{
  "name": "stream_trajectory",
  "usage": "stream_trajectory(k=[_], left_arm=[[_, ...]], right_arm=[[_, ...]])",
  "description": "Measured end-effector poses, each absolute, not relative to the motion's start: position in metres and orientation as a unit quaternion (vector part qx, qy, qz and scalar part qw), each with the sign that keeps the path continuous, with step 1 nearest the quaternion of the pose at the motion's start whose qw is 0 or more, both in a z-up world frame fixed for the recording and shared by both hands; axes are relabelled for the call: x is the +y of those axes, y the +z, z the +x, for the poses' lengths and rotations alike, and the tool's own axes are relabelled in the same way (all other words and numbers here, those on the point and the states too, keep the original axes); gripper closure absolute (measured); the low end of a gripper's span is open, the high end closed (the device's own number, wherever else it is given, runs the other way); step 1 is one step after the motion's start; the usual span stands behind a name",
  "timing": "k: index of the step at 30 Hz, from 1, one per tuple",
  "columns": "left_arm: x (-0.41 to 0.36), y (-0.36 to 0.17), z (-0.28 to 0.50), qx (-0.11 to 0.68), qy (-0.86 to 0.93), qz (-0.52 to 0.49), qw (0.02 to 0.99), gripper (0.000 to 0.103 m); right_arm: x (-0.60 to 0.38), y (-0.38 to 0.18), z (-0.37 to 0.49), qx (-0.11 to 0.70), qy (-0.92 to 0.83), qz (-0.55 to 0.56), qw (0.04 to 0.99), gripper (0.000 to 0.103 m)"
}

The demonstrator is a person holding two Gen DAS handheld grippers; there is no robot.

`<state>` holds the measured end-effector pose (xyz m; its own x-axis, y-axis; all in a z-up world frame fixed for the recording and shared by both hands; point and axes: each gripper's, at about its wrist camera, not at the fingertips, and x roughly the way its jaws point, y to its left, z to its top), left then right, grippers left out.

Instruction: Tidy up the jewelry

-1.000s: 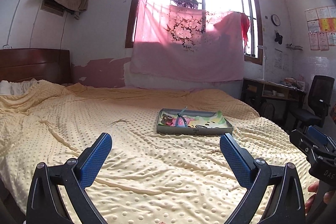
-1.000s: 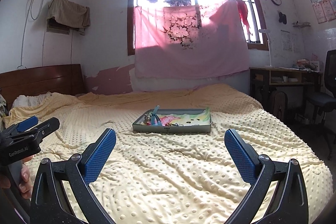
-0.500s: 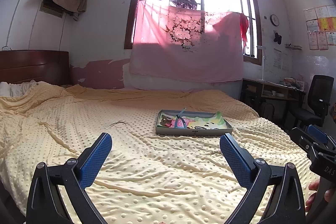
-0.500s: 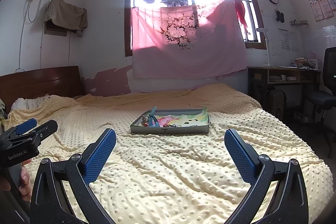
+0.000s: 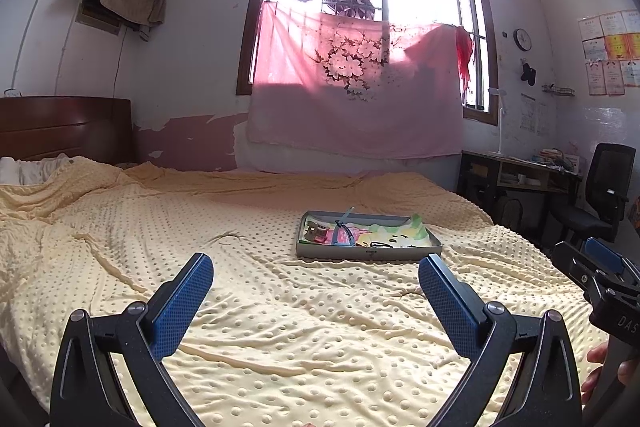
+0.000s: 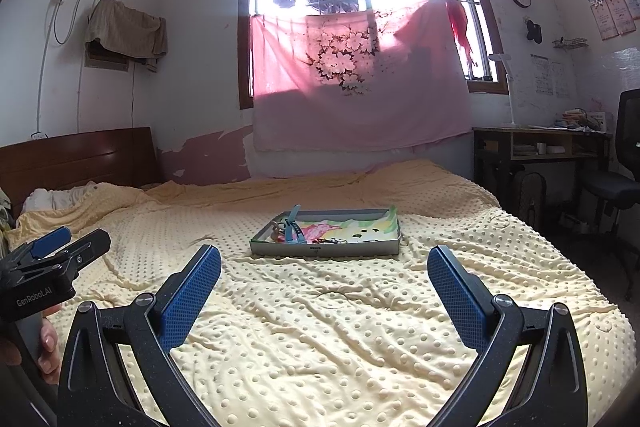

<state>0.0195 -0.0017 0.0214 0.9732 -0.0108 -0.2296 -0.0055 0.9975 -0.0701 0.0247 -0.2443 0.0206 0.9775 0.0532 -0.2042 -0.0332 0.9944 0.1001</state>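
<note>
A shallow grey tray (image 5: 368, 253) (image 6: 324, 250) lies on the yellow dotted bedspread, well ahead of both grippers. Inside it are a colourful cartoon lining, a blue strap-like piece (image 5: 343, 231) (image 6: 294, 227) and small jewelry items (image 5: 314, 231) (image 6: 331, 239) too small to tell apart. My left gripper (image 5: 316, 273) is open above the blanket, nothing between its blue pads. My right gripper (image 6: 324, 269) is open too and holds nothing. Each gripper shows at the edge of the other's view, held by a hand.
The bedspread (image 5: 240, 307) is wrinkled between grippers and tray. A wooden headboard (image 5: 60, 127) stands at the left, a desk (image 6: 540, 143) and a black office chair (image 5: 600, 195) at the right. A pink cloth (image 5: 360, 91) hangs under the window.
Both views have tilted slightly upward, so the tray sits a bit lower and nearer in frame. Both grippers stay open and empty.
</note>
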Motion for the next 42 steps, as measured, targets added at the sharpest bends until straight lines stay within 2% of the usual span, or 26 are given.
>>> stream_trajectory(k=[42], left_arm=[[-0.0052,0.0135,0.0214,0.124,-0.006,-0.036,0.992,0.0]], right_arm=[[-0.2384,0.0186,0.0282,0.107,0.023,0.056,0.992,0.001]])
